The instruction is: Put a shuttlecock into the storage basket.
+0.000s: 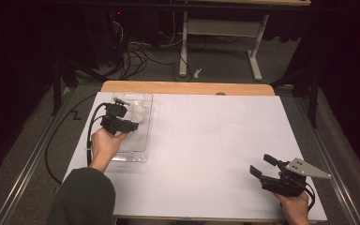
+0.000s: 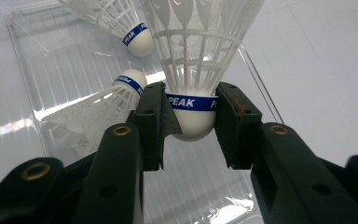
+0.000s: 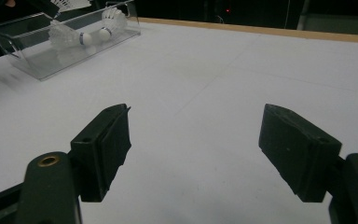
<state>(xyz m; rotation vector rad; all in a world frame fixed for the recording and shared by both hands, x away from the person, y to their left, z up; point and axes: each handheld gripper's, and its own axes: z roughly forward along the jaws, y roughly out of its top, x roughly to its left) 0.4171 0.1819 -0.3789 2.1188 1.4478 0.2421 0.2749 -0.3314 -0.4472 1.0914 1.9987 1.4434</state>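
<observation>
A white shuttlecock [image 2: 193, 56] with a blue PEAK band stands feathers-up between my left gripper's [image 2: 191, 126] jaws, whose pads press on its cork from both sides. It hangs over a clear plastic tray [image 2: 37, 51], where two more shuttlecocks [image 2: 137, 37] [image 2: 107, 100] lie on their sides. In the high view the left gripper [image 1: 122, 115] is above the tray [image 1: 136, 152] at the table's left. My right gripper [image 1: 262, 165] rests near the front right corner; its jaws [image 3: 196, 149] stand wide apart with nothing between them.
White table surface [image 1: 206, 140] stretches between the two hands. From the right gripper view the tray [image 3: 23, 35] sits far off at the upper left with shuttlecocks [image 3: 65, 35] inside. A wooden edge [image 1: 187, 87] runs along the table's far side.
</observation>
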